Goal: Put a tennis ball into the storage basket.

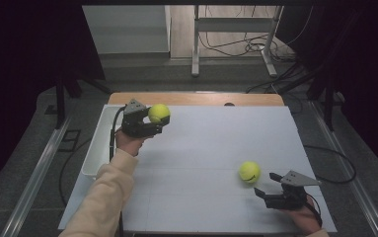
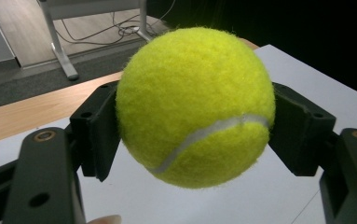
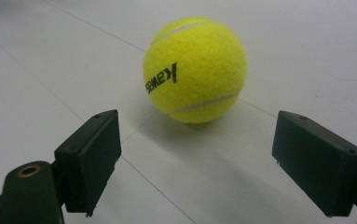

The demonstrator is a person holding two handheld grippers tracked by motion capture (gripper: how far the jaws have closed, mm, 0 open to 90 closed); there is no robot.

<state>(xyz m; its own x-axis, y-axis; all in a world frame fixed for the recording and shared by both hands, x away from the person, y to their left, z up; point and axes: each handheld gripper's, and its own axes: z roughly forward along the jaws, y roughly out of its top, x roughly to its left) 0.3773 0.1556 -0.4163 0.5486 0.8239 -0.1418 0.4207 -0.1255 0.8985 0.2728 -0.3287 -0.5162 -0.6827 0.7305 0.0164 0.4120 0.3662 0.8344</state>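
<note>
Holding one tennis ball (image 2: 195, 105) up off the tabletop (image 1: 206, 148), my left gripper (image 1: 153, 120) pinches it tight between both jaws, one on each side, so it cannot drop. A white bin (image 1: 96, 148) sits just beside this hand, past the tabletop's edge, and I think the ball goes in there. My right gripper (image 1: 270, 185) rests low with its jaws spread wide. The second tennis ball (image 3: 195, 70) lies on the tabletop just ahead of them, not yet between them. Nothing blocks the way to it.
</note>
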